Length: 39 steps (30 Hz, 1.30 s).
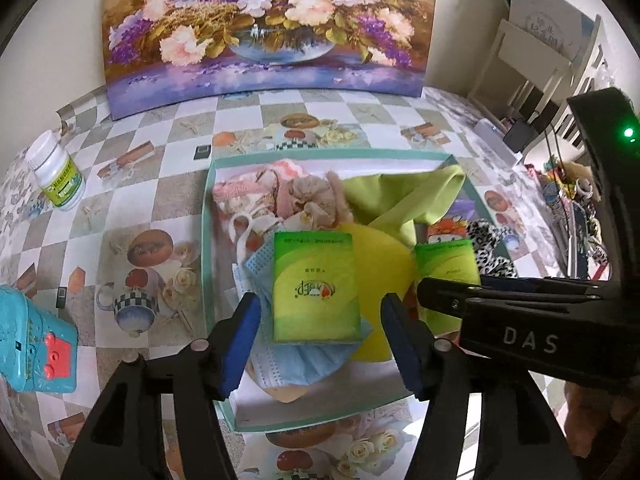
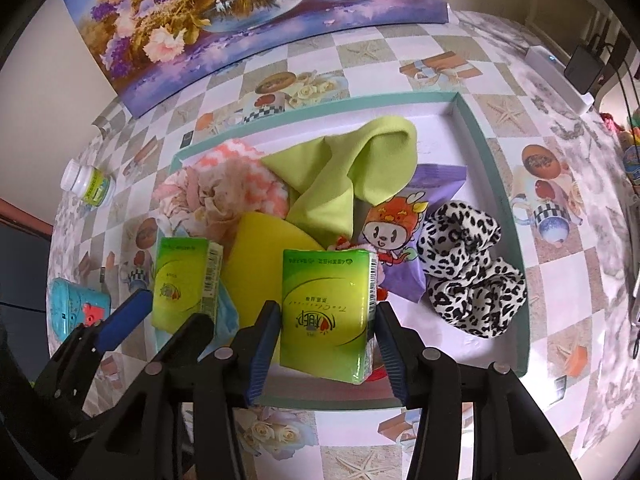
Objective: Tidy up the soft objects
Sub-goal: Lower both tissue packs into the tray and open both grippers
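A shallow teal-rimmed tray [image 1: 206,240] [image 2: 516,240] holds soft things: a lime cloth [image 1: 400,200] [image 2: 344,176], a yellow sponge [image 1: 380,276] [image 2: 256,252], pink fluffy cloths [image 1: 280,192] [image 2: 224,188], blue face masks [image 1: 296,360], a leopard scrunchie [image 2: 468,268] and a purple cartoon pouch [image 2: 404,232]. My left gripper [image 1: 320,340] is open, its blue pads either side of a green tissue pack [image 1: 314,284] [image 2: 184,280] lying on the masks. My right gripper [image 2: 326,344] is open around a second green tissue pack [image 2: 326,316] [image 1: 446,260], pads apart from it.
A flower painting [image 1: 264,28] leans on the wall behind the tray. A white pill bottle [image 1: 58,172] [image 2: 90,182] and a turquoise toy [image 1: 36,344] [image 2: 78,308] sit on the table left of the tray. A white power strip [image 2: 560,72] lies at far right.
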### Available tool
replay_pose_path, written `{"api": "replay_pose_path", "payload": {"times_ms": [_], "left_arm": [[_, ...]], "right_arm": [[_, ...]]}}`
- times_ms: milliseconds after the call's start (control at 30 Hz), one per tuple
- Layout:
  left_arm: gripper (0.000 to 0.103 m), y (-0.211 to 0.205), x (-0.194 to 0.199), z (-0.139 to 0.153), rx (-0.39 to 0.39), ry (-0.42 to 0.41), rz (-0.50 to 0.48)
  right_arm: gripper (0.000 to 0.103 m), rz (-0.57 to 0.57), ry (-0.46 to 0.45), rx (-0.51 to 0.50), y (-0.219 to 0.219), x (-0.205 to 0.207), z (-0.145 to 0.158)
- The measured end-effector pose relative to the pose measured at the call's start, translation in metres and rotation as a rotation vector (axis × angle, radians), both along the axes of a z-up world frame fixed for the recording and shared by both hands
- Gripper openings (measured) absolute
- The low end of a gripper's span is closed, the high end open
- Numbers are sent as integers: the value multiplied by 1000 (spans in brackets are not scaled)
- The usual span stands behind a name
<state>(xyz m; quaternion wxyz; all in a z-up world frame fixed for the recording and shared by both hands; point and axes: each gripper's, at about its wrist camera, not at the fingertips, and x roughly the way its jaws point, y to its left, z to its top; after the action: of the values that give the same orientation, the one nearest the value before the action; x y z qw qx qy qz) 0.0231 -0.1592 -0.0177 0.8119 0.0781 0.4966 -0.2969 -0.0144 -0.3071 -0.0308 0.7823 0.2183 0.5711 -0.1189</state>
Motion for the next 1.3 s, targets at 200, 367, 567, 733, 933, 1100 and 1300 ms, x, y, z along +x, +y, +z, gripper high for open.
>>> {"api": "replay_pose_path", "payload": {"times_ms": [200, 367, 567, 733, 933, 1100, 1300], "left_arm": [[67, 7, 2, 11, -21, -21, 19], [67, 17, 8, 14, -20, -25, 63], [87, 36, 23, 4, 20, 8, 179], [90, 50, 30, 0, 46, 5, 255], [99, 65, 38, -4, 88, 3, 323], [99, 69, 40, -5, 96, 4, 335], [99, 65, 35, -2, 122, -16, 311]], "right_arm": [[63, -9, -28, -27, -1, -3, 13], [63, -17, -40, -51, -1, -5, 20], [74, -16, -6, -86, 1, -2, 15], [92, -12, 18, -127, 3, 0, 11], [103, -21, 11, -152, 4, 1, 14], [103, -13, 18, -161, 6, 2, 13], [103, -5, 22, -179, 12, 0, 16]]}}
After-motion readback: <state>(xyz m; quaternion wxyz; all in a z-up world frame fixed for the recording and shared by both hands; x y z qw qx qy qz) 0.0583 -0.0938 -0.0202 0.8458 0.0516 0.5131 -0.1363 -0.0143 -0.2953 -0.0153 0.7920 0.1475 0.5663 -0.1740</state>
